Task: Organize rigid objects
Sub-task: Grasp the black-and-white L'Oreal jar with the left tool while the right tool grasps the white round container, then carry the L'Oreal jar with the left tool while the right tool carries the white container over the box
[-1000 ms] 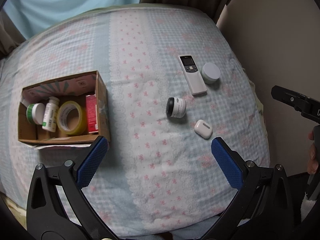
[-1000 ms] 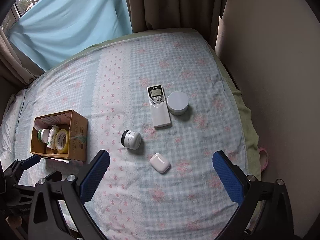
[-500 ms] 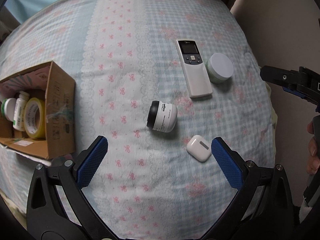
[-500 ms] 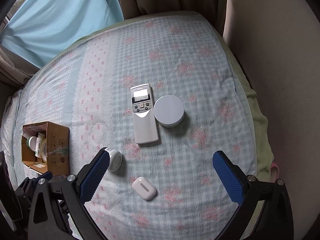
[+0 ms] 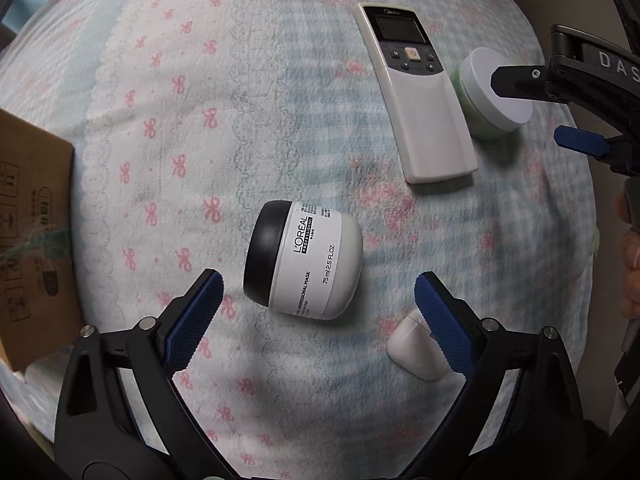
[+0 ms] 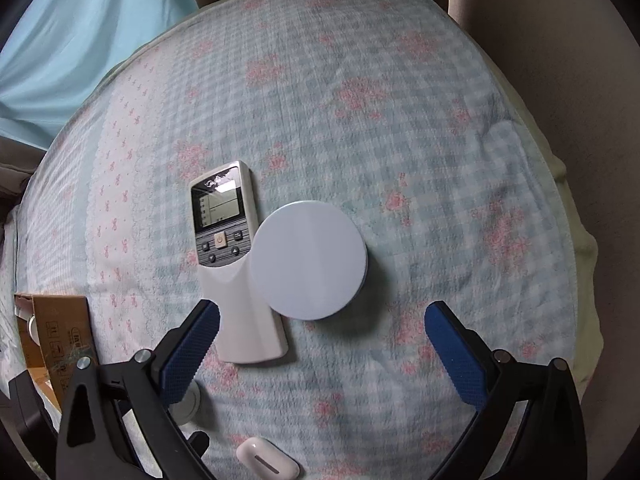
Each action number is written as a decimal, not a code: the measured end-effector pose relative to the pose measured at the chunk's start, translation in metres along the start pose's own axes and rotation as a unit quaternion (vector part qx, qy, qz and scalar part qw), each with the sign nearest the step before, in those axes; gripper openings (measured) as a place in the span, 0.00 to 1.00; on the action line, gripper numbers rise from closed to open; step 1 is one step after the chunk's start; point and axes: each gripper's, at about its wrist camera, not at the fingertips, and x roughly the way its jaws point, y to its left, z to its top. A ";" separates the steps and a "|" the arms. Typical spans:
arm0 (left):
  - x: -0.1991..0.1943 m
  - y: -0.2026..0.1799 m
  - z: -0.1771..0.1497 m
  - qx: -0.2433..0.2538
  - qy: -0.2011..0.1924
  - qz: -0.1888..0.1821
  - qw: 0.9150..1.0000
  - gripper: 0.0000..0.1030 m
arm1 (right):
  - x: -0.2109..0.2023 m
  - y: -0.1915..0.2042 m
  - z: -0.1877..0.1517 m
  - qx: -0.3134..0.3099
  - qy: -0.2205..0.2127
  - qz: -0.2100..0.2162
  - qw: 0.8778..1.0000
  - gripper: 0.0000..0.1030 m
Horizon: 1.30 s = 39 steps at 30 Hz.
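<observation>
From the left wrist, the left gripper [image 5: 316, 304] hangs over the bedspread [image 5: 200, 120], jaws wide but just closing in, nothing gripped; the L'Oréal mask jar [image 5: 304, 264] lies on its side just ahead of them. From the right wrist, the right gripper [image 6: 320, 340] gapes wide above the white-lidded jar [image 6: 308, 260], which touches the remote control [image 6: 228, 248].
</observation>
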 end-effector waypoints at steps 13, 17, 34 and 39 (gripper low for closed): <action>0.019 0.000 0.003 0.010 0.014 0.022 1.000 0.50 | 0.021 0.013 0.009 -0.046 0.017 -0.031 0.998 0.79; 0.019 0.005 0.002 0.006 0.014 0.016 1.000 0.47 | 0.026 0.015 0.011 -0.049 0.023 -0.025 0.998 0.69; 0.001 0.001 -0.002 0.013 -0.007 0.014 1.000 0.46 | 0.018 0.004 0.006 -0.044 0.011 -0.018 0.999 0.64; -0.016 0.000 -0.001 0.013 -0.019 0.001 1.000 0.46 | 0.002 -0.003 0.000 -0.037 -0.001 -0.014 0.999 0.64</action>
